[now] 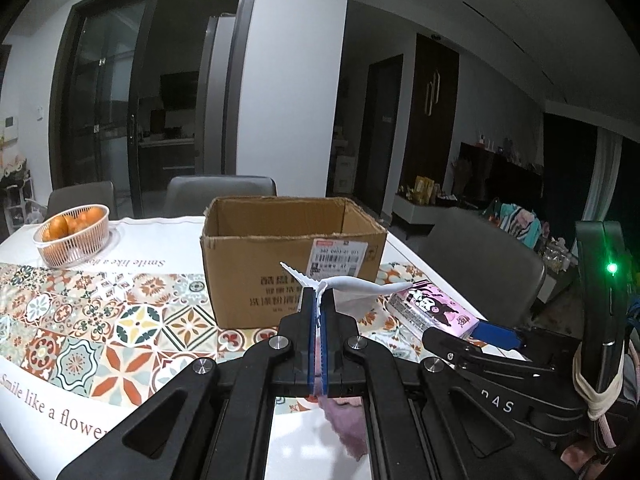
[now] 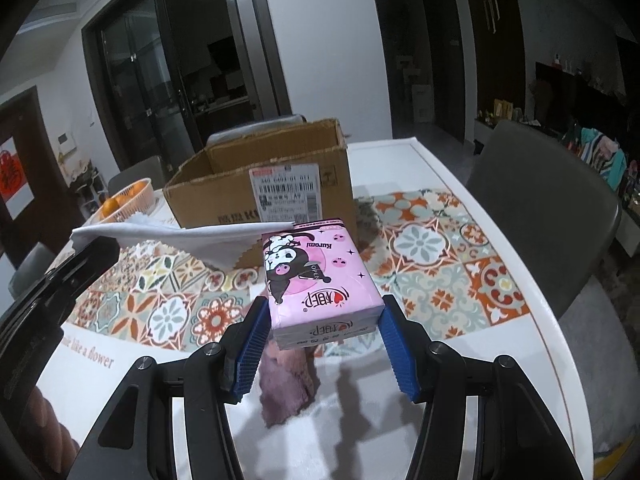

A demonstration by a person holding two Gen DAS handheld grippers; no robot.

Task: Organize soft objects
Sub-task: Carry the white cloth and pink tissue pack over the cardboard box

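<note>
My right gripper (image 2: 322, 332) has the pink tissue pack (image 2: 318, 280) clamped between its blue pads (image 2: 250, 354), jaws about half spread on the pack's sides; the pack sits clear above the surface (image 2: 480, 344), near side toward me; my left gripper (image 1: 319, 312) is pinched fully closed on a white cloth (image 1: 352, 286), which fans out past the tips with a zigzag edge; seen from the right camera, the cloth (image 2: 192, 236) stretches from the left toward the pack's far left corner, and I cannot tell whether they touch; below both grippers a purple fuzzy thing (image 2: 286, 388) lies on the white part of the surface, near me; beyond it runs a tiled-pattern mat (image 1: 120, 320); further off stands an open cardboard box (image 1: 288, 260), label facing me, upright on the mat; far left of the box a basket (image 1: 74, 240) holds oranges (image 1: 68, 224); grey chairs (image 1: 220, 194) stand at the far edge, another (image 2: 552, 208) at the right.
</note>
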